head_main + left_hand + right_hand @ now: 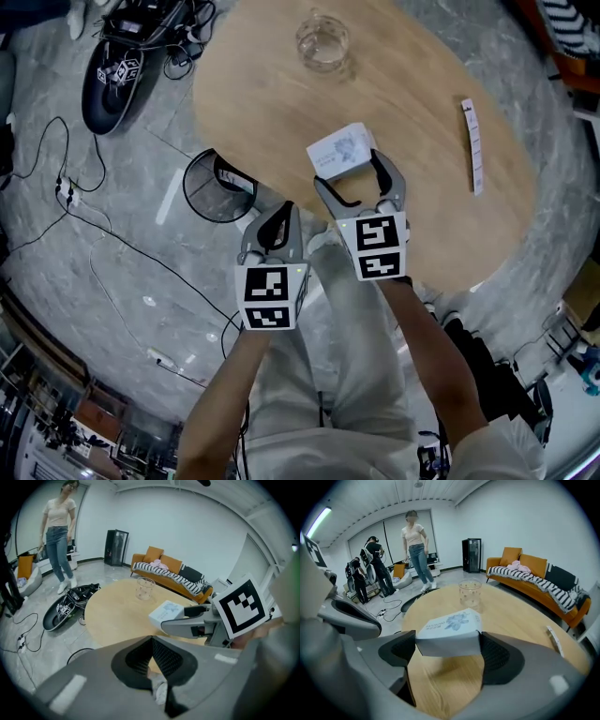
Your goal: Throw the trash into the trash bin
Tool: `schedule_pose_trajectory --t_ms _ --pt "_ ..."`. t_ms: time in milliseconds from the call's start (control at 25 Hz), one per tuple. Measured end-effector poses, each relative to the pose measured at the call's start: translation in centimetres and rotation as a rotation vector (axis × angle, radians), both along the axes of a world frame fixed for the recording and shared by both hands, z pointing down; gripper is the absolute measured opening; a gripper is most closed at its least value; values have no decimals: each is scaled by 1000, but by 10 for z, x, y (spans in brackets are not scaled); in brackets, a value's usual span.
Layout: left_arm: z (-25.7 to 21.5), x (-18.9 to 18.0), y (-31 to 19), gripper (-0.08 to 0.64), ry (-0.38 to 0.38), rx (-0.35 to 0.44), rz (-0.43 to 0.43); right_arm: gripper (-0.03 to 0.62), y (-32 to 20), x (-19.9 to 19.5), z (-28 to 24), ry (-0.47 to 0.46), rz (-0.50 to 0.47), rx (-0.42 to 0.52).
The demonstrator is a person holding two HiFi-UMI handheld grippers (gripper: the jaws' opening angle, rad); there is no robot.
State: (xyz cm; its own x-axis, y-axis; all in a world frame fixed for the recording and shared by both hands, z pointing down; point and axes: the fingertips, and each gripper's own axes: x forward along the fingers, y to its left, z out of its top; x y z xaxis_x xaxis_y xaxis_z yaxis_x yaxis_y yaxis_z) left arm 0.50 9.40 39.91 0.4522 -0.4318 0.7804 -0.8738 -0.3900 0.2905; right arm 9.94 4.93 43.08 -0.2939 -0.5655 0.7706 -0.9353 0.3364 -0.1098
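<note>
Held a white box clamped between the right gripper's fingers, raised over the near edge of the desk. Clenched the left gripper's fingers on a crumpled white wad, above the floor beside the black wire trash bin, left of the desk.

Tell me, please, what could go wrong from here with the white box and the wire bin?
1. The right gripper pinches the white box only at its near end, with most of it jutting ahead, so it may pivot or slip out on the way.
2. The wire trash bin stands on the floor by the table edge, off to the left. The shut left gripper hangs near that path, so the grippers might collide.
</note>
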Motion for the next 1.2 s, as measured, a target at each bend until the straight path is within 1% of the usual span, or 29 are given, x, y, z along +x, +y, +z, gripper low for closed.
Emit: schedule_pose_trajectory --t_ms 280,480,640,880,1080,1200 --pt "1 -43 -2 0 1 -8 -76 463 -7 -50 -3 -15 -78 -5" --pt "5 -85 -5 0 1 -5 -132 463 -9 -100 -2 -42 -143 -12" --pt "11 -118 -6 0 -19 5 -195 463 -8 -140 3 -68 -204 -20" --pt "20 -161 0 0 -24 -17 -252 462 -1 -195 9 -94 -289 -36" --pt "21 -196 9 0 -37 -28 -302 462 13 -235 13 -106 -368 -57" --pt "25 -210 11 0 -44 -34 -326 462 20 -253 18 -115 -416 -71"
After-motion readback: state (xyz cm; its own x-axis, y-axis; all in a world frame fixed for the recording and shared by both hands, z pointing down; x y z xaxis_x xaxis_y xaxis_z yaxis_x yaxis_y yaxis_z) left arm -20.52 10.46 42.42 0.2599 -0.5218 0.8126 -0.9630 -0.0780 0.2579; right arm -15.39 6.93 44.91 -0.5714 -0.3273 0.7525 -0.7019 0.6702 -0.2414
